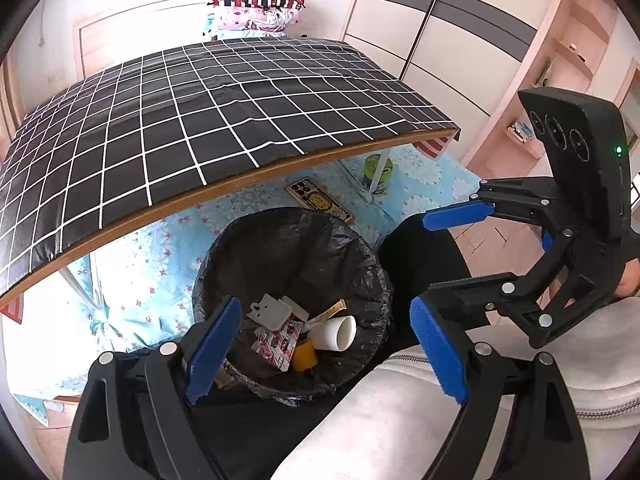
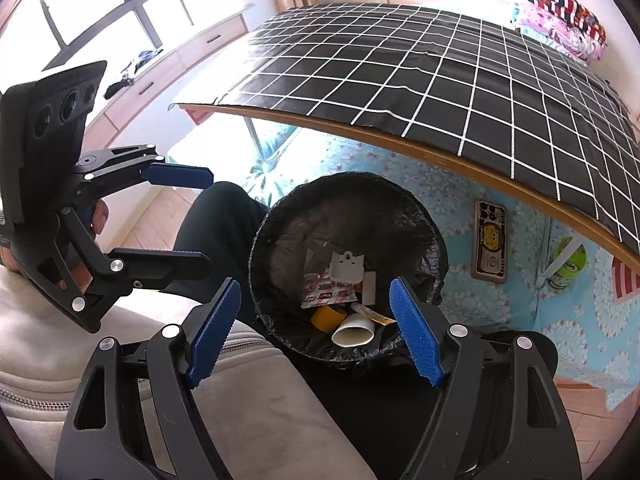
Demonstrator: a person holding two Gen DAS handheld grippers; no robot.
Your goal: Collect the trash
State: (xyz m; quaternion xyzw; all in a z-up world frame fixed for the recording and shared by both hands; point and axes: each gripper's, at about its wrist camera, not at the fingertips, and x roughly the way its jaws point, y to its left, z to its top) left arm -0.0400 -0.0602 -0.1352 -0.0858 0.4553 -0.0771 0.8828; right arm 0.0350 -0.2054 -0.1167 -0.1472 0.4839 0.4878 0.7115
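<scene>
Holding both grippers tilted down over the trash bin (image 1: 292,300), I see the left gripper (image 1: 324,354) in its own view and the right gripper (image 2: 316,330) in its own; each also shows in the other's view, off to the side at about the same height; a hand (image 2: 100,216) grips the left one from behind; a dark trouser leg (image 2: 216,220) and a pale cushion (image 2: 260,412) sit under me; bin is lined with a black bag, standing on a blue patterned floor mat (image 2: 460,208) just in front of the table edge; table (image 1: 180,120) has a black cloth with white grid; a flat printed case (image 2: 490,240) and a green can (image 2: 568,262) lie on the mat under the table, near a white table leg; inside the bin: paper cup (image 2: 354,332), yellow tape roll (image 2: 326,316), red blister pack (image 2: 326,290), white plastic piece (image 2: 346,266), small sachet (image 2: 374,315); fingers (image 1: 214,350) of both grippers stand wide apart, blue pads bare, nothing between them, touching nothing; trash all lies in the bin bottom.
</scene>
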